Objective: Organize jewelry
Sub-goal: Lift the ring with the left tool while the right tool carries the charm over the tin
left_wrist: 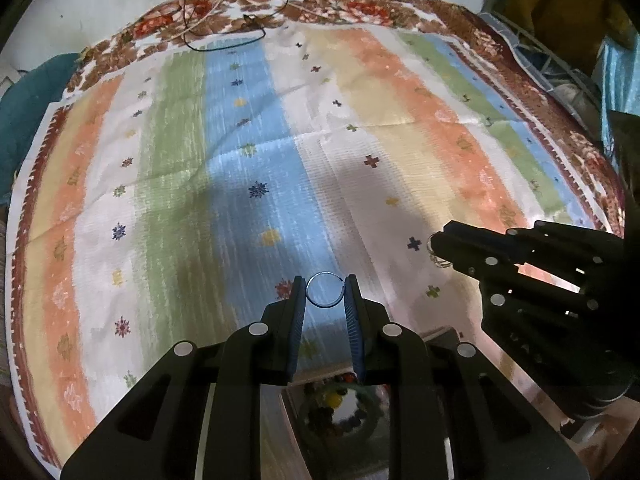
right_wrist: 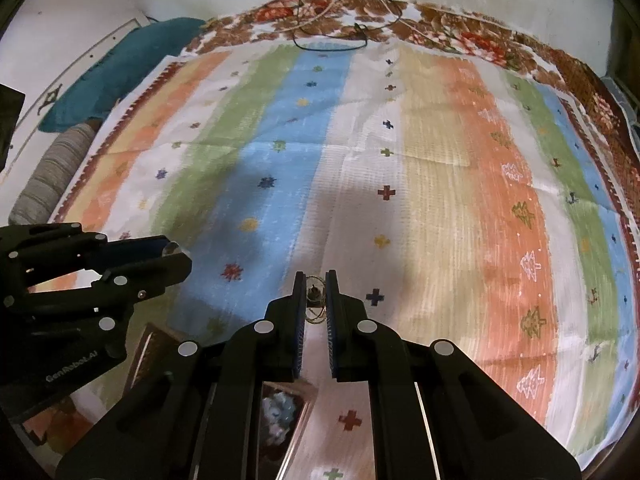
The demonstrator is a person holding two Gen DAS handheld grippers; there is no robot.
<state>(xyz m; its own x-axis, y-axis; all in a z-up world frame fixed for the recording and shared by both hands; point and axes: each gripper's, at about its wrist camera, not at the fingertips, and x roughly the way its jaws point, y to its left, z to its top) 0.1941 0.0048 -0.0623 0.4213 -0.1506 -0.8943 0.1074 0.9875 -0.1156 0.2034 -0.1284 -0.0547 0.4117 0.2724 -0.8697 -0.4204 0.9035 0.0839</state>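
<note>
My left gripper (left_wrist: 325, 290) is shut on a thin silver ring-shaped bangle (left_wrist: 325, 275), held above the striped cloth (left_wrist: 240, 152). My right gripper (right_wrist: 315, 291) is shut on a small gold earring with hanging wire loops (right_wrist: 314, 298), also above the cloth. In the left wrist view the right gripper (left_wrist: 434, 250) comes in from the right with the earring (left_wrist: 439, 261) at its tip. In the right wrist view the left gripper (right_wrist: 176, 250) comes in from the left. A jewelry box with beads (left_wrist: 340, 404) lies below the left gripper.
A box with a blue-white piece (right_wrist: 280, 408) lies under the right gripper. A black cord (left_wrist: 240, 28) lies at the cloth's far edge. A teal cushion (right_wrist: 120, 68) and a grey roll (right_wrist: 52, 176) lie off the cloth's left side.
</note>
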